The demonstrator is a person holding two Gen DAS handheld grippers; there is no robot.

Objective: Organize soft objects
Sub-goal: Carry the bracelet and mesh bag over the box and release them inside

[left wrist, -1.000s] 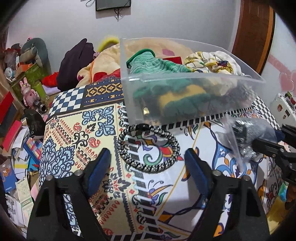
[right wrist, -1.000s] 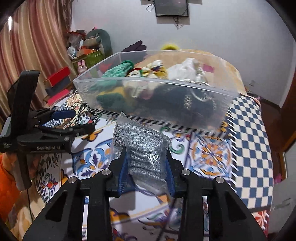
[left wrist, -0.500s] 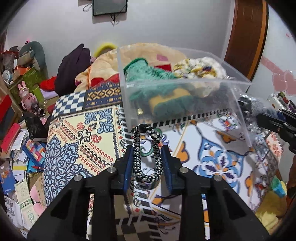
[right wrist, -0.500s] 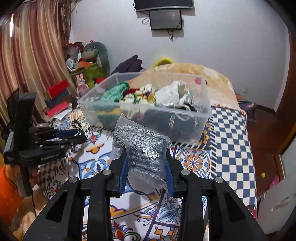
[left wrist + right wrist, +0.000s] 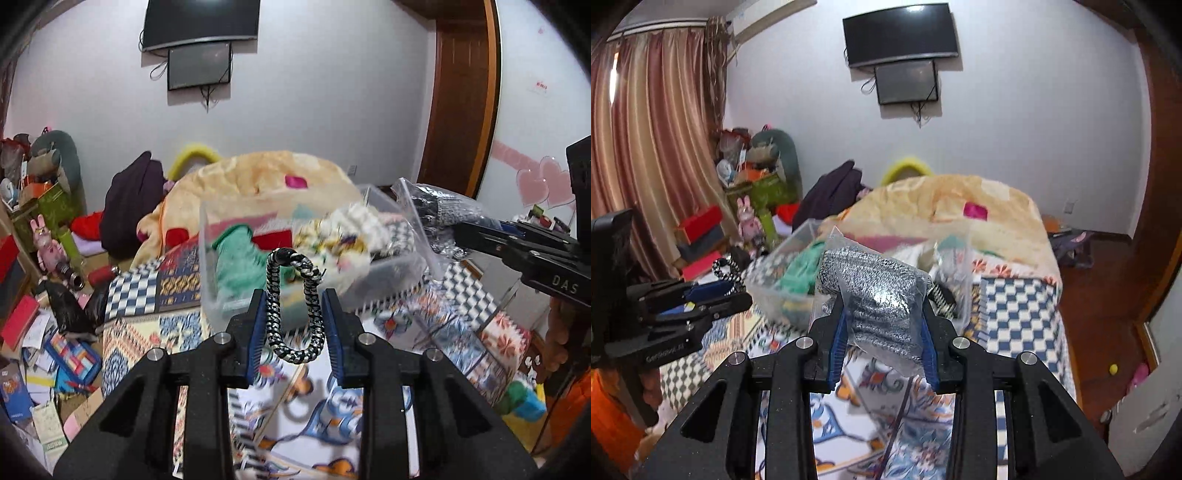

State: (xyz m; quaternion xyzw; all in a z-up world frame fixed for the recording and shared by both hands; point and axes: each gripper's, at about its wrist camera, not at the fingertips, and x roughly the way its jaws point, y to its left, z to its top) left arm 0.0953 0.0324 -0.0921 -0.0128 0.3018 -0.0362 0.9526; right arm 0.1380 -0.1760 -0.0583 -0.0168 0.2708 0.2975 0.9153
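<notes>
My left gripper is shut on a black-and-white braided rope loop, held up in the air over the patterned bed cover. My right gripper is shut on a clear bag of silvery grey mesh material, also lifted. A clear plastic bin with green, yellow and white soft items stands on the bed beyond both grippers; it also shows in the right wrist view. The right gripper with its bag shows at the right of the left wrist view. The left gripper shows at the left of the right wrist view.
A beige quilt lies heaped behind the bin. Toys, boxes and papers clutter the floor at the left. A TV hangs on the far wall. A wooden door is at the right.
Both grippers have risen well above the bed with their loads. A second ago the left gripper was open around the rope loop on the cover; it has since shut on it and lifted.
</notes>
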